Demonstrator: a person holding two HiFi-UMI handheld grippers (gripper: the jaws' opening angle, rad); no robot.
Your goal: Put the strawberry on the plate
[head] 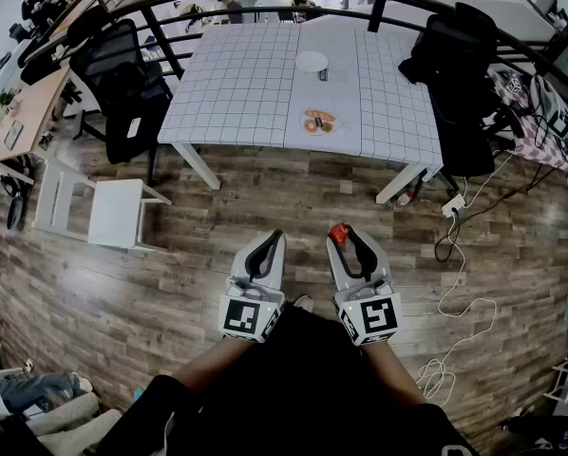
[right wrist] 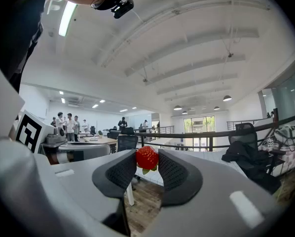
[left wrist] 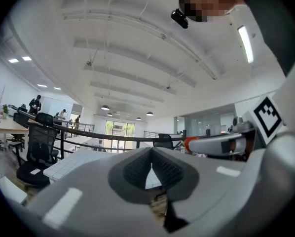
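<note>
A red strawberry (right wrist: 147, 158) sits pinched between the tips of my right gripper (right wrist: 147, 163), which is shut on it; in the head view the strawberry (head: 339, 233) shows at the front of that gripper (head: 344, 238). My left gripper (head: 270, 243) is held beside it, shut with nothing in it, and its jaws (left wrist: 151, 169) meet at the tips. Both are held low above the wooden floor, well short of the table (head: 255, 84). A white plate (head: 312, 61) lies far off on the table's chequered cloth.
A doughnut-patterned object (head: 318, 122) lies near the table's front edge. Black office chairs (head: 123, 74) stand left and right (head: 460, 74) of the table. A white stool (head: 113, 212) is at the left. Cables and a power strip (head: 452, 207) trail on the floor at the right.
</note>
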